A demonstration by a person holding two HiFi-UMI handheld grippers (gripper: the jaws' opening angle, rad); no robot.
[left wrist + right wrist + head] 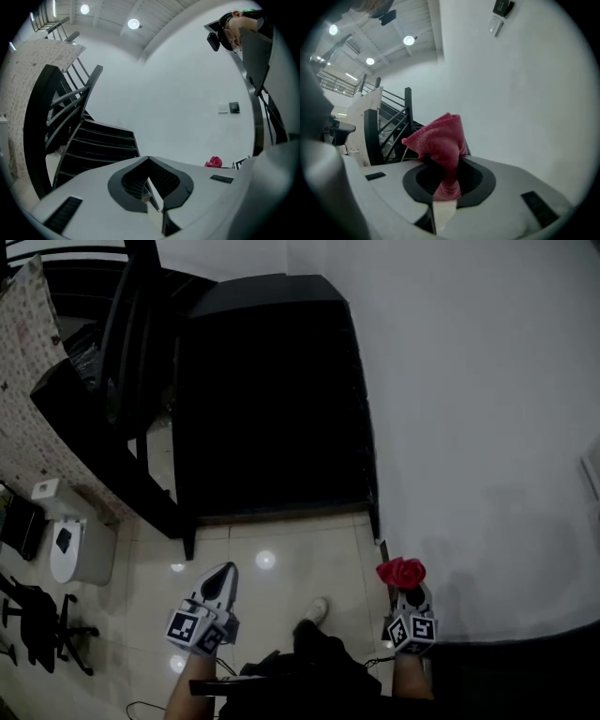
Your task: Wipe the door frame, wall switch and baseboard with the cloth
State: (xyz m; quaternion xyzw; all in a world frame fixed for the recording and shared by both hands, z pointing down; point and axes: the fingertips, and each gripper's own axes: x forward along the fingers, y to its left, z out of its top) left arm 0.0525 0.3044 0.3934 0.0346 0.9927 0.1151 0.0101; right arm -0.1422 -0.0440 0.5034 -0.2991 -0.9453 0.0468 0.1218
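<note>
1. We see the right gripper with its jaws pressed together on a red cloth. They pinch the lower, bunched end.
2. The rest of the cloth stands up loose above the jaws in a soft, folded fan.
3. The left gripper has its jaws closed against each other, with nothing between them.
4. From the head view, the cloth is just beside the white wall, low down near the wall's foot. We cannot tell whether it touches the wall.
5. We judge the cloth to be light, limp and plush. It should bend and drag rather than push, and it is not fragile.
6. A good hold is the gathered middle, as now, so that a pad of fabric, not the hard jaw tips, meets the wall.
7. A small wall switch sits higher on the wall, well apart from the cloth.
8. A black staircase runs alongside the wall.
</note>
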